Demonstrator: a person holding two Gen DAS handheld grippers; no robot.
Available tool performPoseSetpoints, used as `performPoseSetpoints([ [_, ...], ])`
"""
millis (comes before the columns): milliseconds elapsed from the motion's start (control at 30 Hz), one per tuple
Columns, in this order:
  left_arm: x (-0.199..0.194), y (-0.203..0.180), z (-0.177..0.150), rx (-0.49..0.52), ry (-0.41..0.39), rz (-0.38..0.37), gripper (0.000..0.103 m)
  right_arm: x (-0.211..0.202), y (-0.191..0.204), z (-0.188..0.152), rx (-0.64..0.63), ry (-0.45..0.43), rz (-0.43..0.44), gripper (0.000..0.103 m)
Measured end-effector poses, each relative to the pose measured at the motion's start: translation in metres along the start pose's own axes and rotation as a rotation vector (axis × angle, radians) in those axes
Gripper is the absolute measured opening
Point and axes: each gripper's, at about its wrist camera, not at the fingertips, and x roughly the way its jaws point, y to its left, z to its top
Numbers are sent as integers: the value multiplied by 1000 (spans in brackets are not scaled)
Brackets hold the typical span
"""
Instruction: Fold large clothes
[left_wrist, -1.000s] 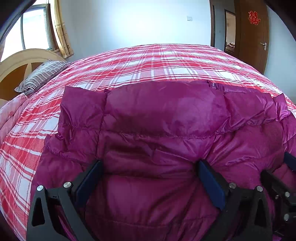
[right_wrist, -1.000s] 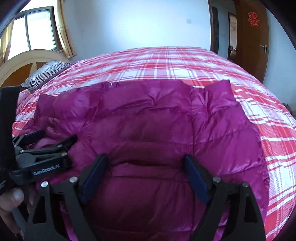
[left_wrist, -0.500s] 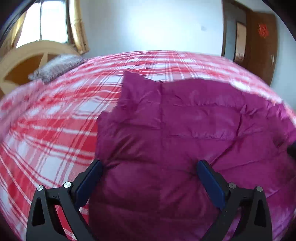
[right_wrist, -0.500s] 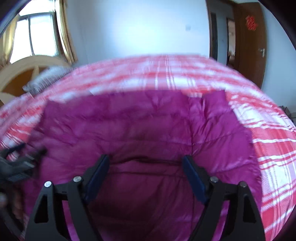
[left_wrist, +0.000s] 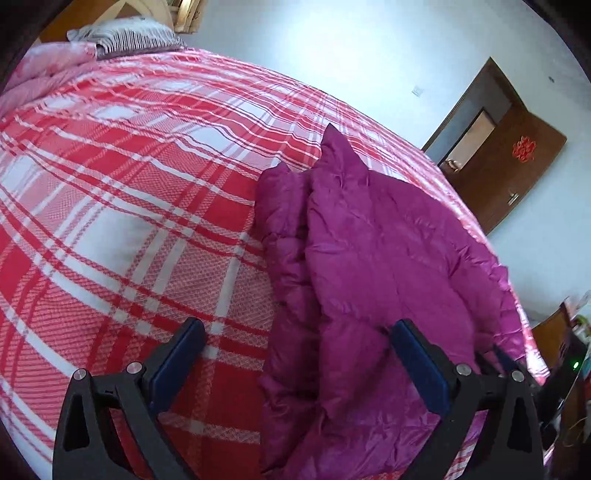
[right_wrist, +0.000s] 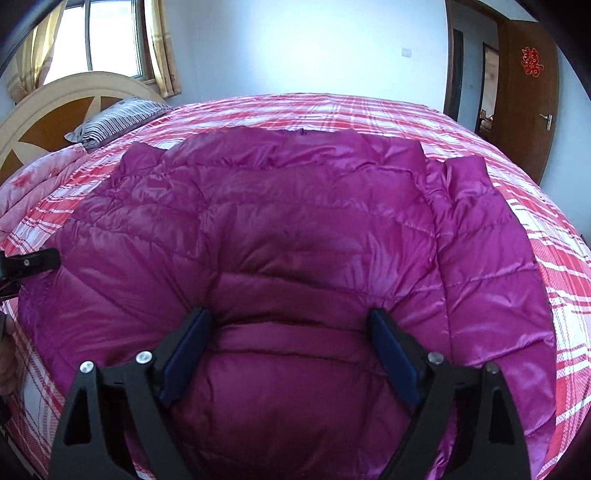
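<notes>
Left tongs (left_wrist: 297, 339) shifted to jacket's (left_wrist: 388, 258) edge, bedspread (left_wrist: 110, 221) beside

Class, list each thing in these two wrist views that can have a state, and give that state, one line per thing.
Magenta down jacket: lying flat on the bed, folded layers at its left edge.
Left gripper: open, straddling the jacket's edge.
Right gripper: jaws opening, jacket padding between them.
Plaid bedspread: spread smooth.
Brown door: open.
Striped pillow: against the headboard.

– What sort of place is it?
– A bedroom in a home; a wide bed (right_wrist: 332, 110) with plaid cover, a striped pillow (right_wrist: 118, 120), a wooden headboard (right_wrist: 55, 110); curtained window (right_wrist: 110, 37), brown door (right_wrist: 532, 96).
</notes>
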Motion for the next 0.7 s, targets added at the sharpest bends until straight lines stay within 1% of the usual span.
performPoseSetpoints([
  [67, 2, -3, 0, -8, -4, -12, 101, -2, 0, -2, 3, -11, -1, 89],
  [100, 2, -6, 0, -8, -7, -27, 99, -2, -1, -2, 4, -15, -1, 89],
  [133, 4, -10, 0, -9, 0, -34, 87, -2, -2, -4, 6, -19, 1, 90],
  [167, 4, -14, -2, -7, 13, -24, 80, -3, -2, -5, 8, -24, 2, 90],
  [200, 4, -18, -3, 4, 14, -7, 79, -3, -4, -5, 9, -27, 3, 90],
  [267, 7, -21, -6, 7, 27, -52, 67, -3, -4, -5, 12, -33, 6, 90],
  [300, 9, -22, -7, 8, 38, -55, 65, -3, -3, -5, 12, -35, 5, 90],
  [333, 10, -23, -8, 17, 30, -59, 50, -3, -3, -6, 12, -38, 5, 90],
  [367, 9, -25, -7, 22, 40, -111, 25, -3, -3, -6, 12, -40, 5, 90],
  [400, 6, -28, -7, 22, 42, -139, 22, -4, -3, -6, 13, -42, 7, 90],
  [467, -11, -43, -1, 56, -6, -136, 19, -4, -5, -7, 18, -44, 15, 90],
  [500, -19, -50, 2, 70, -26, -155, 19, -4, -6, -7, 21, -45, 19, 90],
  [600, -47, -81, 16, 99, -73, -226, 19, -5, -8, -8, 29, -47, 24, 90],
  [700, -63, -120, 22, 124, -82, -299, 18, -6, -11, -9, 35, -49, 34, 90],
])
